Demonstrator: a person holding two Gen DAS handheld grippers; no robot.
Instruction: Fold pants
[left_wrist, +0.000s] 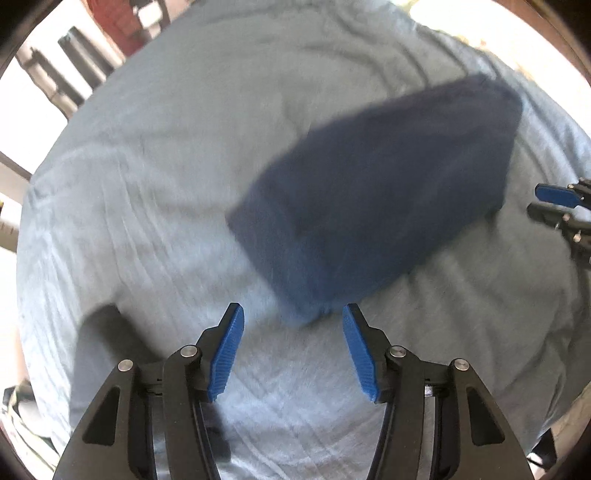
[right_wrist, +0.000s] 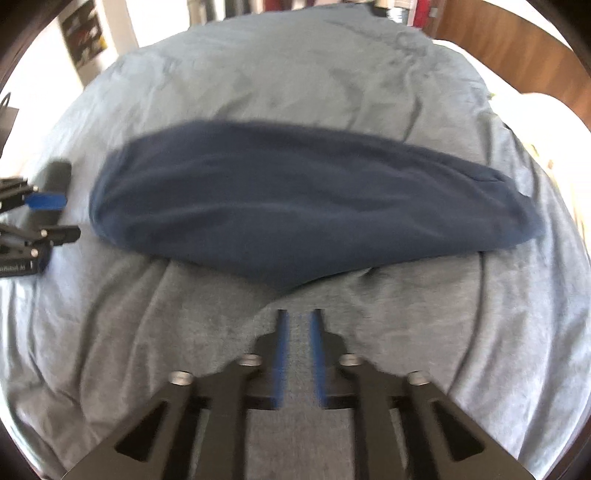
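The dark navy pants (left_wrist: 376, 199) lie folded lengthwise into a long band on a light blue bedsheet (left_wrist: 155, 177). In the right wrist view the pants (right_wrist: 295, 199) stretch across the middle, left to right. My left gripper (left_wrist: 291, 314) is open and empty, its blue pads just short of the near end of the pants. My right gripper (right_wrist: 299, 317) has a narrow gap between its pads, holds nothing, and sits just in front of the pants' near edge. It shows at the right edge of the left wrist view (left_wrist: 554, 201). The left gripper shows at the left of the right wrist view (right_wrist: 44, 218).
The wrinkled sheet (right_wrist: 443, 314) covers a bed. A wooden headboard or wall (right_wrist: 517, 44) is at the far right. Shelving and furniture (left_wrist: 74, 66) stand beyond the bed's far left edge. A dark shadow (left_wrist: 107, 339) lies left of my left gripper.
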